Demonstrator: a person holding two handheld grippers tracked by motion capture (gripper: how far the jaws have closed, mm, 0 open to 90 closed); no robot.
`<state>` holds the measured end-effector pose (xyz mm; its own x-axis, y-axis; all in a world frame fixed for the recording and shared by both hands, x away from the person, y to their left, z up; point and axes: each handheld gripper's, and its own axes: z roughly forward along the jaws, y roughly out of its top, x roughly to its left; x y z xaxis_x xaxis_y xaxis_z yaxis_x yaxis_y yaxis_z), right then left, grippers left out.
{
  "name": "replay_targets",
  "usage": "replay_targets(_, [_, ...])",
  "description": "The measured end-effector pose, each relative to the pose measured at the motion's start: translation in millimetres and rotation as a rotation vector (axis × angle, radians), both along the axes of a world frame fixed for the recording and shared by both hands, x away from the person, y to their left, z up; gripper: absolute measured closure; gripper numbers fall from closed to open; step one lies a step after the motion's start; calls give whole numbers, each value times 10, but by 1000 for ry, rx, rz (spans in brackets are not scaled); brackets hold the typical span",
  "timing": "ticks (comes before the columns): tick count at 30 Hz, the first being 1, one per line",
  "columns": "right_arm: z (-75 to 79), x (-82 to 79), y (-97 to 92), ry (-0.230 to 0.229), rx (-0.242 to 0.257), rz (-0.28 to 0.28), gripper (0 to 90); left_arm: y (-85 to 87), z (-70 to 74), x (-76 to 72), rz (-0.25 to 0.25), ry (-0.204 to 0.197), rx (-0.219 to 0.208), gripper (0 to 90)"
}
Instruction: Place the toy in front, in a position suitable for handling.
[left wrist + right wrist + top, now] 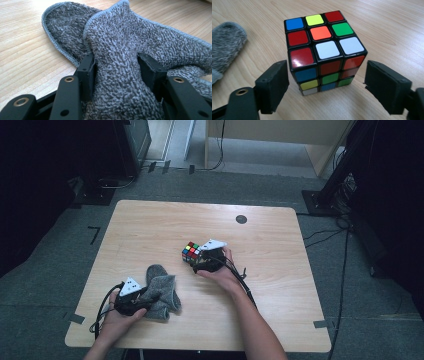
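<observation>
The left tool (116, 67) pinches a bunched fold of the grey towel (130, 50) between its two jaws, and the rest of the cloth spreads out ahead of it on the wooden surface (25, 55). The right tool (325, 87) stands spread, its jaws flanking the lower corners of the colour cube (322, 47) with a small gap on either side. The cube sits upright on the surface near its middle, up and to the right of the towel.

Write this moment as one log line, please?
left gripper: shut on grey cloth | right gripper: open, jaws either side of puzzle cube, not touching | table: wooden
</observation>
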<state>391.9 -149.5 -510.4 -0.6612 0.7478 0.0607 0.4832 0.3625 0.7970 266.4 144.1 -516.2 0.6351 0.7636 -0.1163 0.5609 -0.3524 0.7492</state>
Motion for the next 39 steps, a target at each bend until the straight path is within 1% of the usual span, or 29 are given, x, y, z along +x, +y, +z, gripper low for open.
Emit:
replay_targets(2, [-23,24,21,-13,-11,-5,224,0,-1,-2,-1,-1,-1,516])
replay_targets(4, [-55,38,49,-12,-16,-1,249,0,-2,-6,-4,-3,2,511])
replay_targets(5, [-60,38,66,-11,-32,2,265,0,-2,-6,-4,-3,2,510])
replay_targets(7, [-53,26,92,-30,-56,13,299,1,-2,-6,-4,-2,0,509])
replay_targets(10, [-37,-7,97,-19,-67,-2,338,1,-2,-7,-6,-3,2,507])
replay_targets(13, [-24,-73,92,-17,-78,-35,338,0,-1,-8,-7,-3,4,506])
replay_targets(16, [-41,-132,73,-24,-65,-66,334,-2,-1,-8,-7,-4,5,504])
replay_targets(17, [-47,-134,70,-26,-61,-71,310,-3,-1,-8,-7,-4,5,503])
replay_targets(18, [-54,-129,73,-22,-52,-76,248,-6,-2,-9,-5,-4,3,502])
replay_targets(19, [-60,-117,80,-14,-45,-70,223,-6,-2,-9,-5,-4,4,501])
replay_targets(20, [-60,-106,93,-11,-46,-68,207,-6,-2,-9,-5,-4,4,501])
replay_targets(21, [-59,-90,110,-22,-50,-73,202,-7,-2,-10,-4,-4,4,501])
replay_targets(23, [-61,-56,151,-20,-48,-79,205,-6,-2,-10,-5,-4,3,501])
replay_targets(24, [-65,-38,170,-22,-57,-83,224,-4,-2,-9,-6,-3,4,501])
replay_targets(26, [-70,-28,207,-33,-76,-95,307,-2,-1,-8,-8,-2,3,498])
replay_targets(27, [-74,-29,219,-30,-84,-105,315,-1,-2,-7,-9,0,1,494])
replay_targets(28, [-71,-32,217,-30,-79,-108,333,-2,-2,-7,-11,1,0,484])
replay_targets(30, [-64,-56,196,-26,-62,-103,338,-7,-3,-11,-13,0,1,463])
replay_targets(32, [-53,-101,163,-31,-56,-90,339,-27,-4,-26,-17,-8,17,417])
replay_targets(34, [-9,-182,115,-39,-50,-85,340,-73,-7,-47,-17,-27,59,348])
replay_targets(36, [63,-293,42,-50,-25,-89,340,-112,-7,-64,-16,-42,95,331])
replay_targets(38, [149,-436,-38,-59,-9,-86,340,-135,-8,-67,-6,-43,98,323])
replay_targets(39, [194,-517,-84,-63,-6,-82,340,-148,-3,-69,-7,-46,115,322])
